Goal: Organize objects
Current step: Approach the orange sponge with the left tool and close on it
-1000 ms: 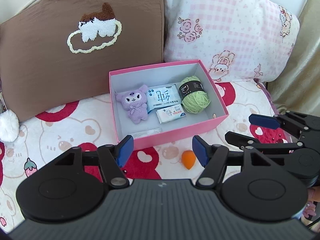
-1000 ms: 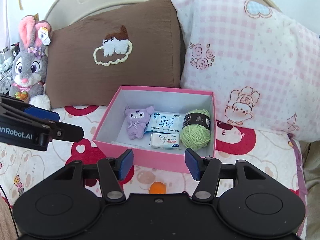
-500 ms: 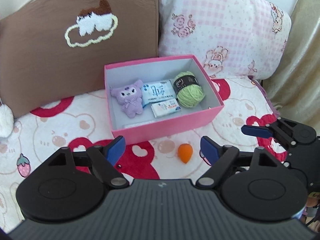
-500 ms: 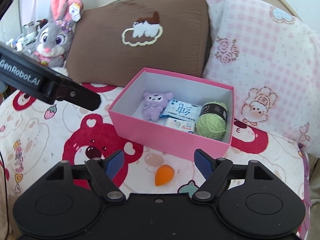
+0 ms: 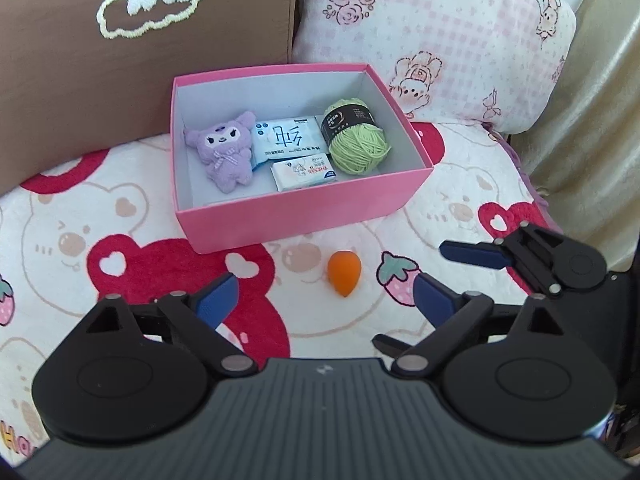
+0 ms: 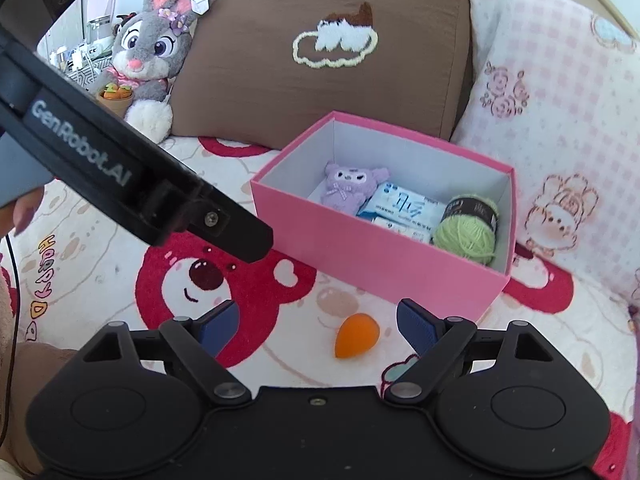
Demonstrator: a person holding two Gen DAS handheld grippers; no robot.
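Both grippers have dropped closer to the blanket since a sec ago, w/ the pink box (image 5: 304, 216) now sitting higher in each view and the orange beauty sponge (image 5: 344, 273) fully in sight. Left gripper (image 5: 324, 300) jaws are opening, nothing between the pads; right gripper (image 6: 318, 326) jaws also opening, empty too. Sponge lies on the bear-print blanket (image 5: 80, 240), just in front of the box's near wall, not touching it. Box already holds the purple plush (image 5: 226, 152), two tissue packs and the green yarn ball (image 5: 358, 140). Key relation: from the right gripper the sponge (image 6: 356, 335) sits straight ahead, nearly centred in the gap, long axis tilted, pointed end toward the camera and left. From the left it's ahead but off toward the right pad. Right gripper looks better lined up, prob the one to pick; a slight roll would put the pads across the narrow width.
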